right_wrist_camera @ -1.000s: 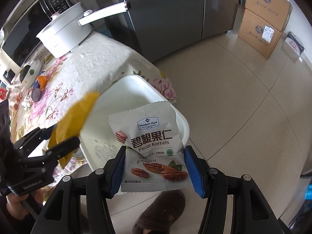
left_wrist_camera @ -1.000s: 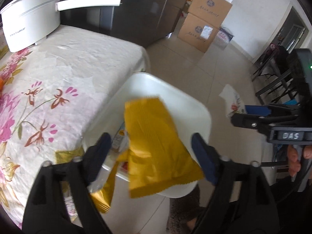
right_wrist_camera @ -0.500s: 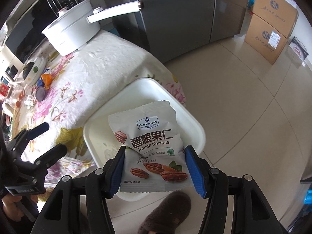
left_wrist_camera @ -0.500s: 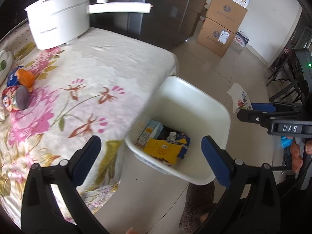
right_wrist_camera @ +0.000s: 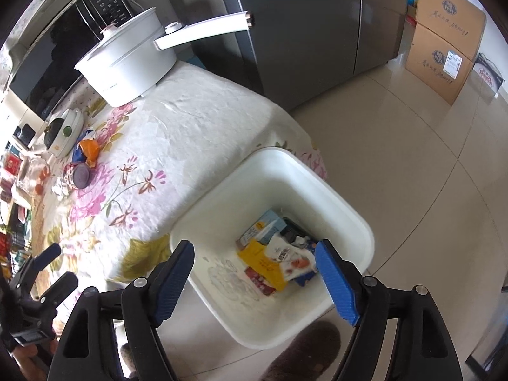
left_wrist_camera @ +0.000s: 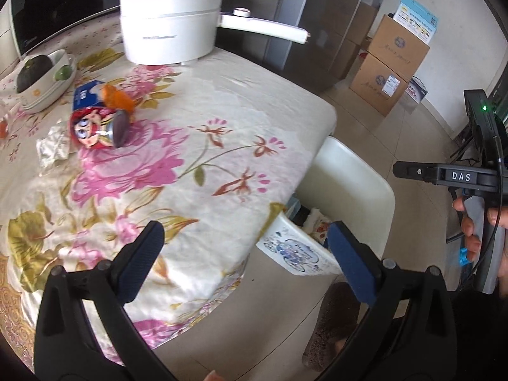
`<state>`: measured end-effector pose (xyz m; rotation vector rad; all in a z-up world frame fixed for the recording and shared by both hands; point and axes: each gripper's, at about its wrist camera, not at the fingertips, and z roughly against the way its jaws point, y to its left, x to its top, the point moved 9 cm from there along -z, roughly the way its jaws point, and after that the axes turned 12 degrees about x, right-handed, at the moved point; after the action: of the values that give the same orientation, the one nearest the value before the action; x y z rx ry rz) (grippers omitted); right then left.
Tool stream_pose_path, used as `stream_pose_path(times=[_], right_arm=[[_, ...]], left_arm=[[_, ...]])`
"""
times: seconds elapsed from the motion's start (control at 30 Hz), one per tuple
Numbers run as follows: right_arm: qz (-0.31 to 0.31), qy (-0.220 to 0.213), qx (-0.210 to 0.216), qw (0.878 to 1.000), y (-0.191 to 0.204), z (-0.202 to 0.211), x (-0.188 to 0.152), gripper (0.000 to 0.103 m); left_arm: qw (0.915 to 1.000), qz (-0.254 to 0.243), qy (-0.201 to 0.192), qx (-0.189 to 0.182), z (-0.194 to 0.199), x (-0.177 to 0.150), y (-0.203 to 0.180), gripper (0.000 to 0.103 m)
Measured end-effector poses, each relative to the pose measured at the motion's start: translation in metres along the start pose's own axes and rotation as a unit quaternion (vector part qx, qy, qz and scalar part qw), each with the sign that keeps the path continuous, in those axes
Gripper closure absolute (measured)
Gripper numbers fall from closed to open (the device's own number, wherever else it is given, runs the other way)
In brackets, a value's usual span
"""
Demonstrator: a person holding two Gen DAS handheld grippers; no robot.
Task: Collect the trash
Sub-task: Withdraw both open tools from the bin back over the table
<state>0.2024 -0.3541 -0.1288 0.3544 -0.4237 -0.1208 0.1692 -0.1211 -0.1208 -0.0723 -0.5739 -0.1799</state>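
A white trash bin (right_wrist_camera: 343, 203) stands on the floor beside the table; it also shows in the left wrist view (left_wrist_camera: 358, 177). Inside lie a yellow wrapper (right_wrist_camera: 263, 262), the white pecan-kernel bag (right_wrist_camera: 292, 258) and a small carton (right_wrist_camera: 258, 230). My right gripper (right_wrist_camera: 254, 279) is open and empty above the bin. My left gripper (left_wrist_camera: 244, 257) is open and empty over the table's corner. On the table remain a cartoon-printed can (left_wrist_camera: 95, 128), an orange wrapper (left_wrist_camera: 119, 98), a blue packet (left_wrist_camera: 87, 93) and crumpled paper (left_wrist_camera: 52, 146).
A flowered tablecloth (left_wrist_camera: 197, 146) covers the table. A white pot with a long handle (left_wrist_camera: 171, 25) stands at the back, a bowl (left_wrist_camera: 44, 79) at the left. Cardboard boxes (right_wrist_camera: 444, 44) and a grey fridge (right_wrist_camera: 301, 31) stand beyond. A brown slipper (right_wrist_camera: 304, 349) lies by the bin.
The right gripper opened and the pecan bag dropped into the bin. The left gripper, which released the yellow wrapper earlier, swung left over the table.
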Motion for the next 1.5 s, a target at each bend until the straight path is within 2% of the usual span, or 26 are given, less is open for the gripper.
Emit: stream_pose_path(times=[0.37, 0.9, 1.1, 1.23, 1.5], right_arm=[[0.016, 0.007, 0.015, 1.000, 0.059, -0.021, 0.004, 0.021], [0.089, 0.041, 0.024, 0.995, 0.152, -0.069, -0.012, 0.020], [0.150, 0.071, 0.003, 0.986, 0.188, -0.093, -0.020, 0.020], [0.178, 0.083, -0.001, 0.981, 0.215, -0.107, -0.008, 0.020], [0.261, 0.081, 0.006, 0.962, 0.290, -0.149, 0.030, 0.020]], left_arm=[[0.9971, 0.076, -0.002, 0.009, 0.017, -0.005, 0.076, 0.001], [0.9849, 0.154, -0.001, 0.079, 0.031, -0.033, 0.199, 0.001], [0.9739, 0.189, 0.008, 0.126, 0.044, -0.044, 0.247, 0.001], [0.9685, 0.203, 0.011, 0.144, 0.051, -0.047, 0.266, 0.001], [0.9684, 0.209, 0.022, 0.134, 0.045, -0.047, 0.272, 0.001]])
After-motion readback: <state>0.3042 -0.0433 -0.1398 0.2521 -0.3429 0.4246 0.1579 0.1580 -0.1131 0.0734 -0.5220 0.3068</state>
